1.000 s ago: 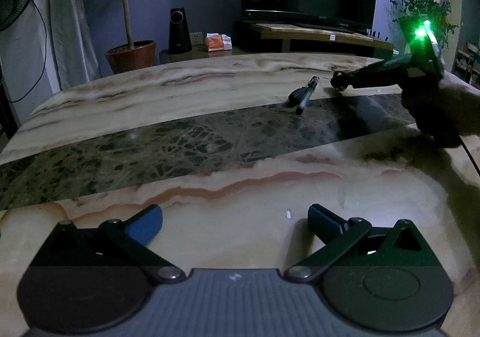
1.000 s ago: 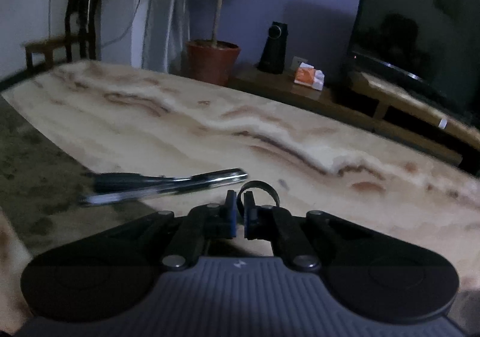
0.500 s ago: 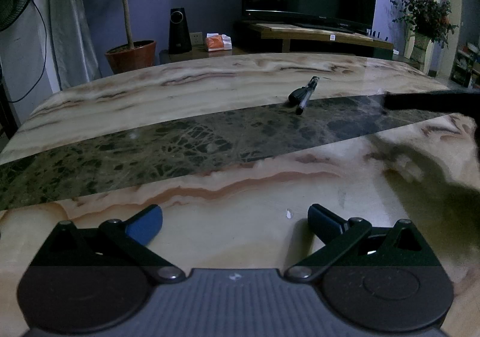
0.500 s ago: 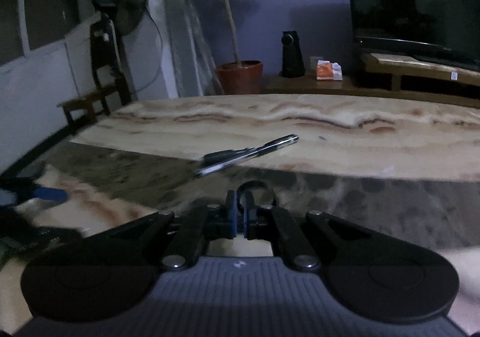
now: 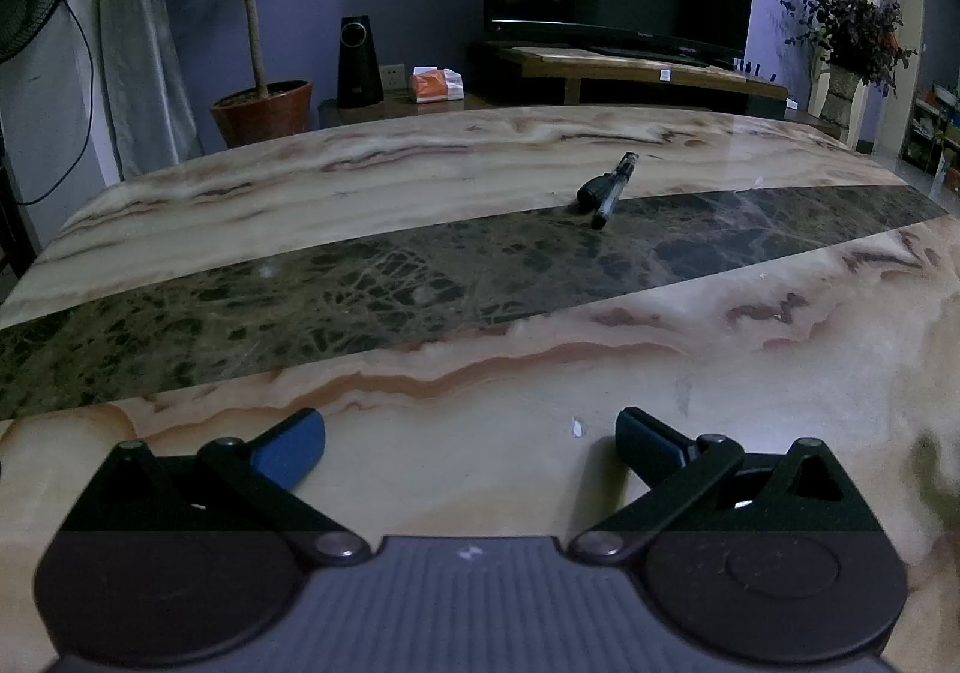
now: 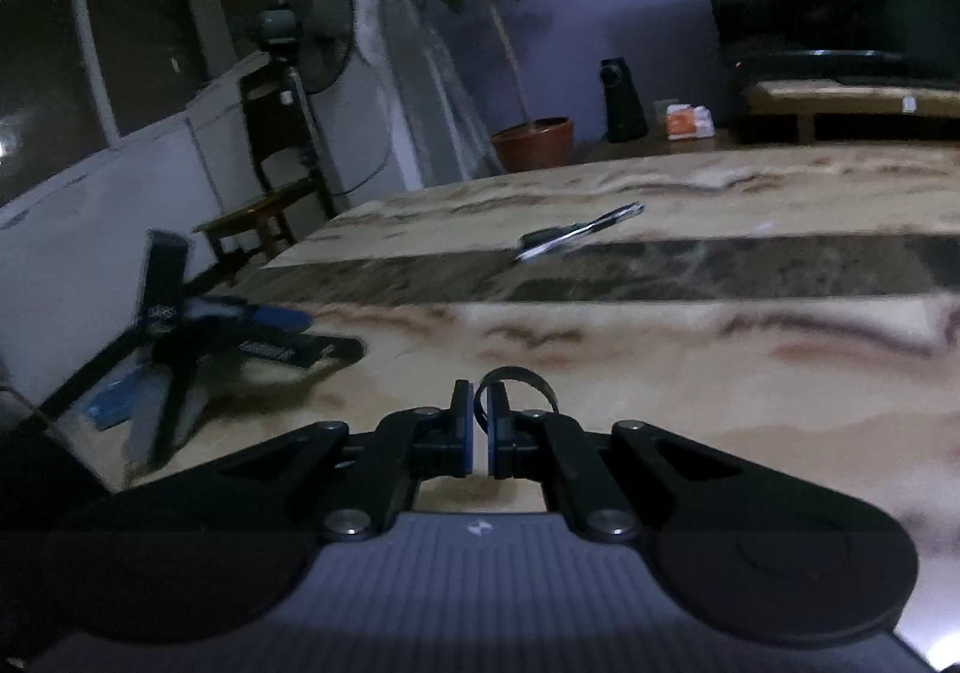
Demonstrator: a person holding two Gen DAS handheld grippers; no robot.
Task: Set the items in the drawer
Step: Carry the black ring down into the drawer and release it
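Right tool (image 6: 478,421) pinching dark ring (image 6: 521,382), label perhaps unreadable, pen (image 5: 607,188)

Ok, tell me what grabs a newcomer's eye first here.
The marble table with its dark green band across the middle, and the black pen lying alone at that band's far edge. Next, the right tool shut on a small dark ring, while the left tool sits open low over the near marble.

R gripper (image 6: 479,421) w/ ring (image 6: 521,380) pulled back from pens (image 6: 576,234).
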